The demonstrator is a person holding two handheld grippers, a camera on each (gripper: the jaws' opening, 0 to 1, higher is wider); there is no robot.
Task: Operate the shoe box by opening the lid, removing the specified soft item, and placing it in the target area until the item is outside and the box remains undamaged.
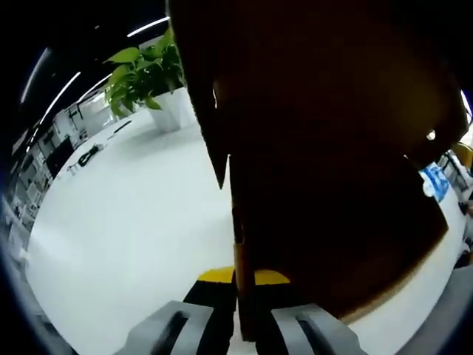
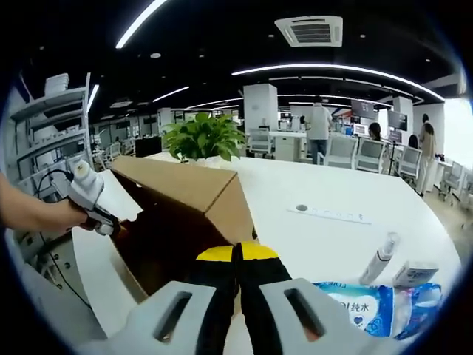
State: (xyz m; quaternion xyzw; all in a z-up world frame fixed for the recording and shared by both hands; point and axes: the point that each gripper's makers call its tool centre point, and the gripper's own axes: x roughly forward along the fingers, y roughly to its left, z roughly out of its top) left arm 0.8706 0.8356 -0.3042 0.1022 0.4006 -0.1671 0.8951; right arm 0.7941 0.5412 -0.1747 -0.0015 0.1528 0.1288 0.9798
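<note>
A: Where is the box?
B: The cardboard box [image 2: 174,222] lies at ten o'clock of your right gripper [image 2: 238,296], jaws together. Your left gripper [image 1: 238,325] clamps its flap [image 1: 240,244].

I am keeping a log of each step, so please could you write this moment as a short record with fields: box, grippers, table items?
box: brown cardboard shoe box on the white table, its flap raised
left gripper: left gripper shut on the edge of a cardboard flap
right gripper: right gripper jaws together, just in front of the box, holding nothing
table items: potted plant behind the box; blue wet wipes pack and small white bottle to the right
</note>
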